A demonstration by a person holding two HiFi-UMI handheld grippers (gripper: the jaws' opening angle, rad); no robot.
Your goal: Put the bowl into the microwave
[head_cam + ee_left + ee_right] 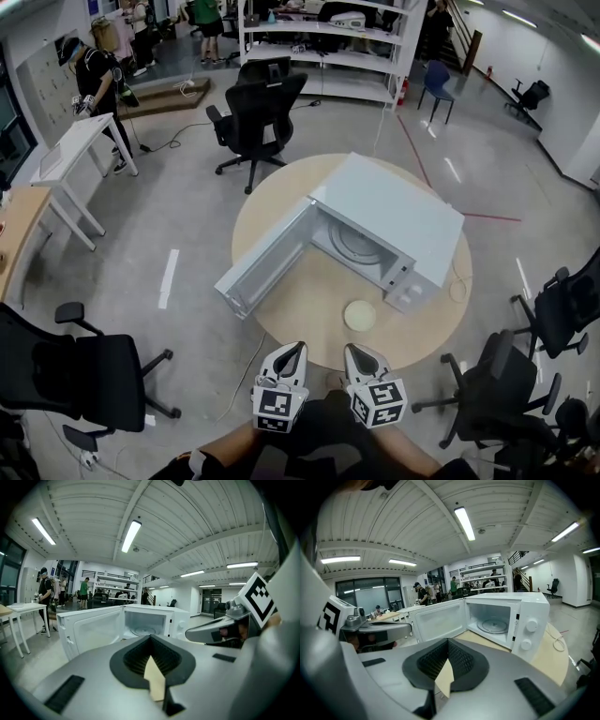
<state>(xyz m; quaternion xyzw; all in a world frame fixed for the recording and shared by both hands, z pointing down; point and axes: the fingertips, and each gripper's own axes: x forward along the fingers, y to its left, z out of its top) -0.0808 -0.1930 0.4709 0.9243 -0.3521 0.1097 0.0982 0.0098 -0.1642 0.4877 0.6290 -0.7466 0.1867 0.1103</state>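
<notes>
A shallow cream bowl sits on the round wooden table, just in front of the white microwave. The microwave's door hangs wide open to the left, and the glass turntable inside is bare. My left gripper and right gripper hover side by side at the table's near edge, both shut and holding nothing. The bowl lies slightly ahead of the right gripper. The left gripper faces the microwave. The right gripper sees the microwave too. Neither gripper view shows the bowl.
Black office chairs stand around the table: one behind it, one at the left, two at the right. A thin cable loop lies on the table's right side. A white desk, shelves and people are at the back.
</notes>
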